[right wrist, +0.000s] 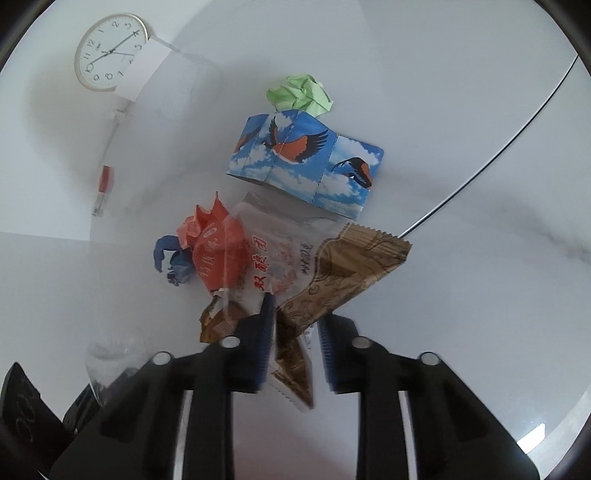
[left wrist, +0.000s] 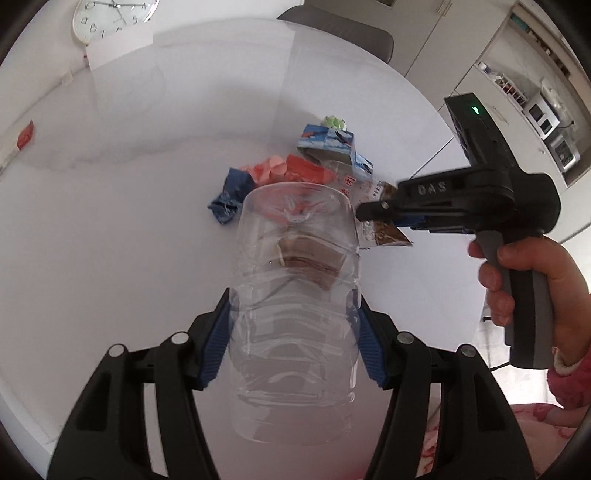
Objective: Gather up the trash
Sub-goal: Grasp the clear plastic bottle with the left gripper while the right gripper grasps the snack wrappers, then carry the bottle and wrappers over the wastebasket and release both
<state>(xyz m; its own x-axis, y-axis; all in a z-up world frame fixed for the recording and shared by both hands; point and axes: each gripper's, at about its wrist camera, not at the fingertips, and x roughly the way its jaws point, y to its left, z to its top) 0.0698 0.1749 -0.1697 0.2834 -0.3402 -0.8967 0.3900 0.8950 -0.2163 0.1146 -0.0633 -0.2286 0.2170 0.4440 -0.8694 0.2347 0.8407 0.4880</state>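
My left gripper (left wrist: pixel 293 317) is shut on a clear plastic cup (left wrist: pixel 295 295), held open end away from me, with a brown wrapper (left wrist: pixel 310 264) showing inside. My right gripper (right wrist: pixel 295 325) is open around a brown and clear snack wrapper (right wrist: pixel 332 269); its jaws stand apart and the wrapper hangs between them, so I cannot tell whether it is pinched. In the left wrist view the right gripper (left wrist: pixel 373 212) holds that wrapper (left wrist: pixel 384 229) just beside the cup's rim. On the white table (right wrist: pixel 480 295) lie a red wrapper (right wrist: pixel 218 247), crumpled blue paper (right wrist: pixel 173 262), a bird-print box (right wrist: pixel 306 158) and green paper (right wrist: pixel 299 94).
A wall clock (right wrist: pixel 109 51) leans at the far left of the table. A small red and white packet (right wrist: pixel 103 188) lies by the wall. A grey chair back (left wrist: pixel 340 33) stands beyond the table, with cabinets and shelves (left wrist: pixel 535 92) to the right.
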